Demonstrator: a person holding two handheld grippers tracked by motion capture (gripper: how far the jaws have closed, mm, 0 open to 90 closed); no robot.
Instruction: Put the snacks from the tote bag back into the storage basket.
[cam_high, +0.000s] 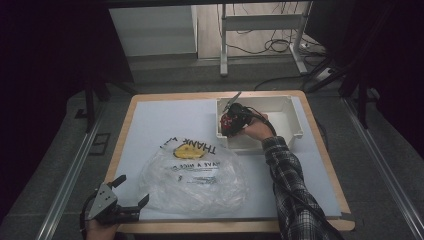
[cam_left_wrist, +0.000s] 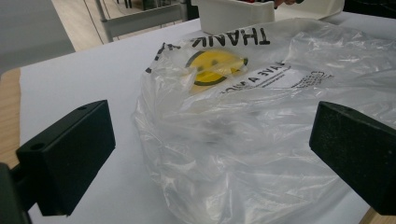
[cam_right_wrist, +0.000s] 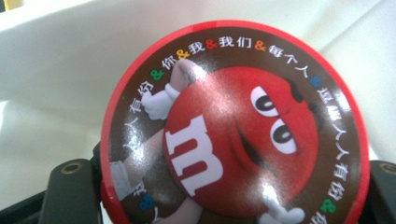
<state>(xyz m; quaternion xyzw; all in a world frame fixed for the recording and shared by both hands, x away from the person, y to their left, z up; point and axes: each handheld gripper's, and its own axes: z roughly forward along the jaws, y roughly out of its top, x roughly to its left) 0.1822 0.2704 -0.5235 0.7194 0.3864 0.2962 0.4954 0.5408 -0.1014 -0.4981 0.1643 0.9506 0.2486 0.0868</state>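
A round red M&M's tin (cam_right_wrist: 233, 135) with a red cartoon face and a ring of printed characters sits between the jaws of my right gripper (cam_right_wrist: 229, 191), which is shut on it. In the high view that gripper (cam_high: 231, 122) holds the tin (cam_high: 227, 125) over the left part of a white plastic bin (cam_high: 295, 117). A clear plastic bag (cam_high: 195, 177) printed with "THANK" and a yellow smiley (cam_high: 186, 150) lies crumpled on the white mat. My left gripper (cam_high: 132, 190) stands open at the bag's near-left edge. Its jaws frame the bag (cam_left_wrist: 261, 126) without touching it.
The white mat (cam_high: 150, 125) covers a wooden table (cam_high: 120, 145) whose near edge runs just behind my left gripper. The bin (cam_left_wrist: 233, 14) stands at the back right. A metal frame and loose cables (cam_high: 270, 45) lie on the floor beyond the table.
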